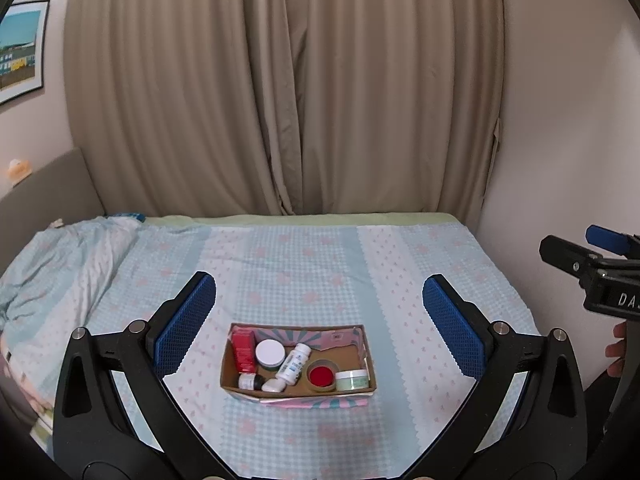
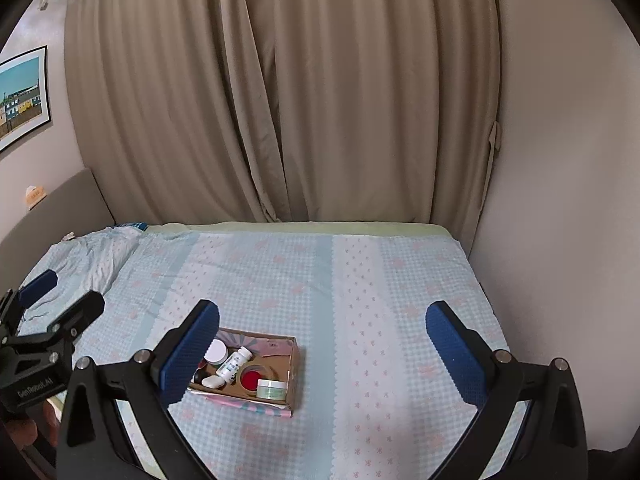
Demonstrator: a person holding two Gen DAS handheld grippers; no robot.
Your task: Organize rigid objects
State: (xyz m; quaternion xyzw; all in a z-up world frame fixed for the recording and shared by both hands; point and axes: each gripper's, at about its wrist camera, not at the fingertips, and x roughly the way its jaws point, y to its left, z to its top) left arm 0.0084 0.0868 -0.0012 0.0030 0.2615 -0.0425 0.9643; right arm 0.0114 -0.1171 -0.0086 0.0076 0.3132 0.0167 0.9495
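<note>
Your left gripper (image 1: 319,328) and right gripper (image 2: 322,354) are matt black plastic with bright metal pivot pins; their pads (image 1: 186,326) are blue rubber with a fine gridded texture. The box (image 1: 298,394) you see is plain brown cardboard inside, printed paper outside. In it, the white bottle (image 1: 294,362) and round jar (image 1: 351,380) look like smooth, slightly glossy plastic. The bedsheet (image 1: 320,264) is soft woven cloth, matt; the curtain (image 1: 280,88) is smooth beige fabric with a faint sheen.

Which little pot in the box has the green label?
The small jar at the box's right end, beside the red-centred tape roll. The other white-lidded jar is bigger and further left.
</note>
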